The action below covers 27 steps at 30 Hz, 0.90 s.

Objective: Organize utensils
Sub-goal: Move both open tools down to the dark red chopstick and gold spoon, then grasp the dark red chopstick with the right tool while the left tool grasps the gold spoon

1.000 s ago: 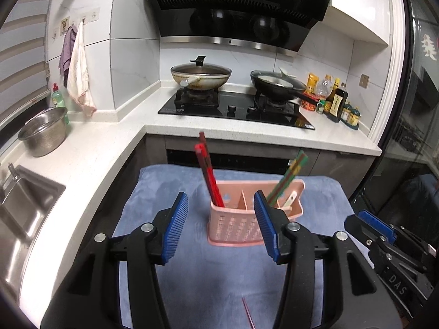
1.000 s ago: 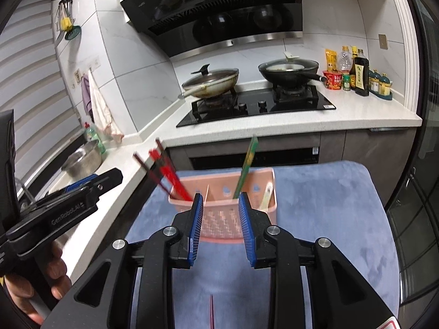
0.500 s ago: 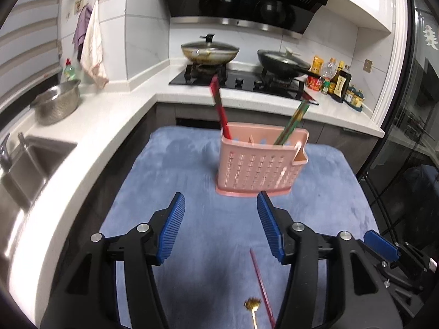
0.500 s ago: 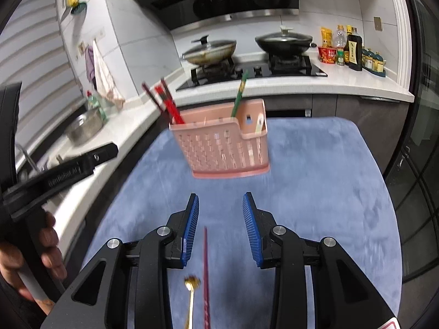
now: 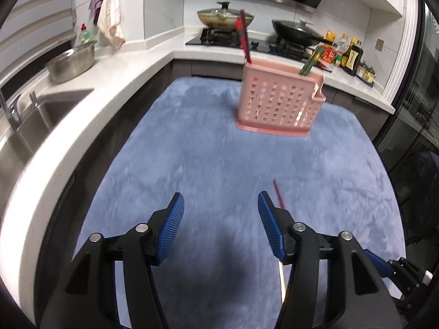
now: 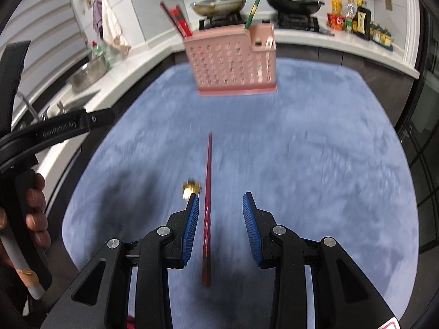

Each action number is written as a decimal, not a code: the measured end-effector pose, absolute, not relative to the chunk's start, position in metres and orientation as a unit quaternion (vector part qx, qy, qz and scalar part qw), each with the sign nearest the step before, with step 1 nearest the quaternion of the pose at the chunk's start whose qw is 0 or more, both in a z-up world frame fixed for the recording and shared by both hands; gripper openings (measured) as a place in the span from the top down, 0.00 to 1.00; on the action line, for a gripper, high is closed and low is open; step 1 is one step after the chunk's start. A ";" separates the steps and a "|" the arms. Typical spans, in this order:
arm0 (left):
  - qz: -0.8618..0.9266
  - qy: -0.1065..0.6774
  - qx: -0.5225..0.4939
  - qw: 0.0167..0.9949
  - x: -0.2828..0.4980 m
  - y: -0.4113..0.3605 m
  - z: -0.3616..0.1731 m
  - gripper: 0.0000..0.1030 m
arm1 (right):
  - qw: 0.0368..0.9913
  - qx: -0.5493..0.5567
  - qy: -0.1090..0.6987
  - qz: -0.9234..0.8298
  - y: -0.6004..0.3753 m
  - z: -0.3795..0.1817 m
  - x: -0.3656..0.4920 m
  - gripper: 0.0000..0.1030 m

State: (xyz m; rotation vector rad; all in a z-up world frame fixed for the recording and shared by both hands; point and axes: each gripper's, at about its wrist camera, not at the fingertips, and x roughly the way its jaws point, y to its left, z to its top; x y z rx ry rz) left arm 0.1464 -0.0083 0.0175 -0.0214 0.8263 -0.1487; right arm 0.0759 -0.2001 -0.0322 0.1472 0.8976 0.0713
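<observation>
A pink slotted utensil holder [image 5: 278, 101] stands at the far side of the blue mat [image 5: 219, 164], with red chopsticks [image 5: 243, 39] and green chopsticks [image 5: 311, 61] in it; it also shows in the right wrist view [image 6: 233, 60]. A loose red chopstick [image 6: 207, 200] lies on the mat between the open jaws of my right gripper [image 6: 221, 219], close to the left pad. A small gold spoon [image 6: 190, 189] lies just left of it. My left gripper [image 5: 221, 219] is open and empty; the chopstick's tip [image 5: 278, 194] shows past its right pad.
A white counter [image 5: 90, 101] runs along the left with a sink [image 5: 33, 120] and a steel bowl [image 5: 72, 61]. A stove with two pans [image 5: 225, 17] is behind the holder. Sauce bottles [image 5: 352, 57] stand at the back right.
Both grippers have pulled back from the holder and come down toward the mat. The red chopstick and gold spoon have come into view, and the chopstick now lies between the right jaws.
</observation>
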 end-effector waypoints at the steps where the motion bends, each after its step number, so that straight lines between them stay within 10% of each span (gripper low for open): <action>1: -0.070 0.403 -0.010 0.913 0.143 -0.007 0.014 0.43 | 0.895 0.071 0.440 0.036 -0.198 -0.038 0.072 0.68; 27: -0.068 0.452 0.023 0.889 0.096 -0.005 -0.039 0.33 | 0.863 0.040 0.500 0.061 -0.172 -0.100 0.055 0.83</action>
